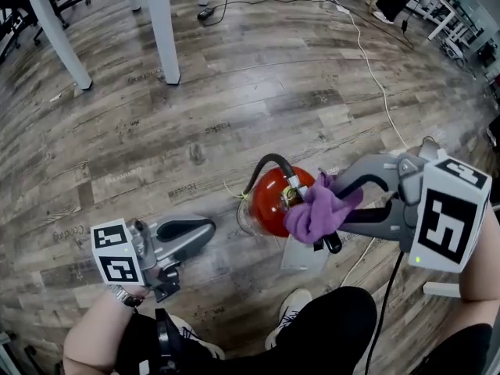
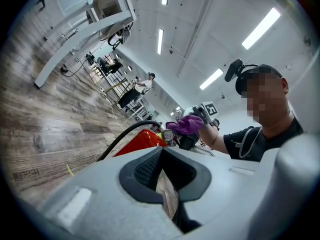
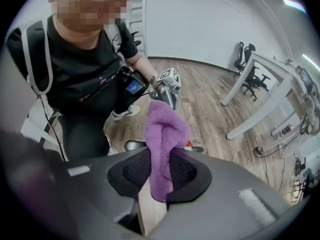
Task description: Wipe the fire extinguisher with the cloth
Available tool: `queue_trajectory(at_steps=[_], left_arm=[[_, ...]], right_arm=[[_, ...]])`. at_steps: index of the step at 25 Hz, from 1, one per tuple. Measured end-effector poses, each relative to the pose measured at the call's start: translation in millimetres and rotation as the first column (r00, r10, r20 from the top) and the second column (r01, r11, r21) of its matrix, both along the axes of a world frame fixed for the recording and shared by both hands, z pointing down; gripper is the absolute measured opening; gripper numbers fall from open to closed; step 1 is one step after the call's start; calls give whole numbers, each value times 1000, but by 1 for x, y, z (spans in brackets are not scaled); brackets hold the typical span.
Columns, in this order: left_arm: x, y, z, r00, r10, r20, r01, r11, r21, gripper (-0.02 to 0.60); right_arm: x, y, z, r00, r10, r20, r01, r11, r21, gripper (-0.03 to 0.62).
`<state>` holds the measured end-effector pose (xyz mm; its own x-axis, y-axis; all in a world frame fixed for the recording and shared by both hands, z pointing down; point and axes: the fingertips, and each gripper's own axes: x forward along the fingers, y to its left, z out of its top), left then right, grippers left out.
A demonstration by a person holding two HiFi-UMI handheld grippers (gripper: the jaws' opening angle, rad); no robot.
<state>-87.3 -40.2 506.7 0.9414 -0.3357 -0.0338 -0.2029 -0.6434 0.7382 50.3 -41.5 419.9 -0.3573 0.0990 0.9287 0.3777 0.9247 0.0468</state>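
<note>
A red fire extinguisher (image 1: 269, 200) with a black hose (image 1: 264, 166) stands on the wood floor, seen from above. My right gripper (image 1: 332, 213) is shut on a bunched purple cloth (image 1: 316, 211), which lies against the extinguisher's top and valve. In the right gripper view the cloth (image 3: 165, 139) sticks up out of the right gripper (image 3: 162, 156). My left gripper (image 1: 191, 231) is level at the lower left, apart from the extinguisher, shut and holding nothing. From the left gripper (image 2: 161, 151) I see the red body (image 2: 140, 141), its gauge (image 2: 168, 134) and the cloth (image 2: 186, 124).
White table legs (image 1: 164, 30) stand at the far left. A white cable (image 1: 367, 53) runs across the floor at the right. A pale sheet (image 1: 301, 256) lies beside the extinguisher's base. The person's shoe (image 1: 293, 307) and dark trouser legs fill the near edge.
</note>
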Motion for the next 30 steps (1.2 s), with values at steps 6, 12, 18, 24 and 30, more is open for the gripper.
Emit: queue_trajectory(at_steps=[6,12,18,24,30], left_arm=[[-1,-3,3,1000,-10,-5,9,1000,-11,-3],[-3,-3,2,1000,-17,-5,17,1000,-13,-2],[-5,0,-1,1000,-16,-2,16,1000,-2,-3],[-9,1,-7,999,-30,-18,30,1000,0,-3],[-16,13,-17,984,-180,-4,179,981,-74,-3]], right_arm=[[17,46,-13,995,-82,-55,86,994,66,91],[-4,25,-3,989,-137,-55,142,985,99,91],[-37,-40,30,998,-70,1,70,994,80,89],[-55,-88,48,997,58,50,-58,998,2,91],[-54,-122,54,927,335,170,-310,937,-159,90]])
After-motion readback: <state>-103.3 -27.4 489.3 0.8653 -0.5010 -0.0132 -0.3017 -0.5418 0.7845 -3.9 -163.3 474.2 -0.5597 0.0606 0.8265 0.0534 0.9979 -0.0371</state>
